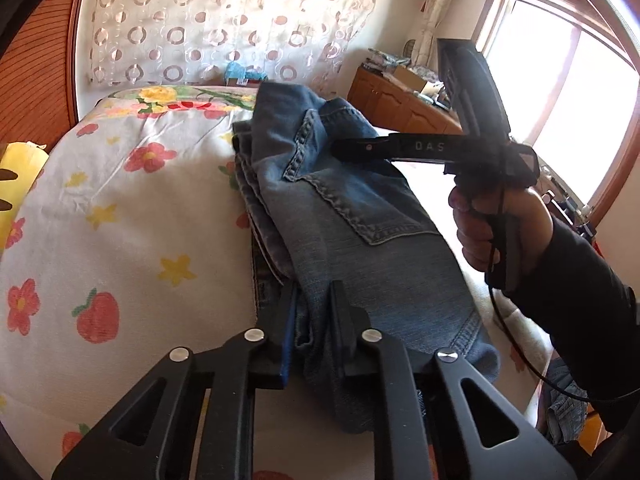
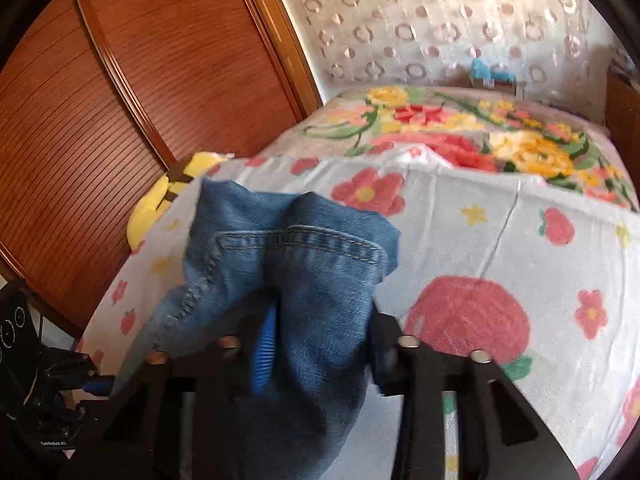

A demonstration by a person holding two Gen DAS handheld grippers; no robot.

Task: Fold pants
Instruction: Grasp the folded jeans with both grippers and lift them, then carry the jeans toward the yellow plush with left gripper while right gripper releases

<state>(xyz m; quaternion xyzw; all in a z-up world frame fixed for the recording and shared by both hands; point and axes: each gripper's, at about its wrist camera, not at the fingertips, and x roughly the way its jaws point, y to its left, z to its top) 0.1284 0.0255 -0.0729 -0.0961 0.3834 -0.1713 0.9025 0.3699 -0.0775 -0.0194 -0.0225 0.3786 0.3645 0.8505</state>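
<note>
Gripping denim folds, left gripper (image 1: 312, 320) and right gripper (image 2: 320, 344) angle down over the bed (image 1: 120, 200); right jaws' contact appears firm, though blurred.

Both wrist views look down close; they share the jeans (image 1: 360, 216) and bed (image 2: 500, 240).

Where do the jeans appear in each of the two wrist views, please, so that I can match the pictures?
Left wrist view: the jeans lie centre, running from the left gripper up to the far bed edge.
Right wrist view: the jeans fill the lower centre-left, bunched between the right gripper fingers.
Shared landmark: the flowered bedsheet.
</note>
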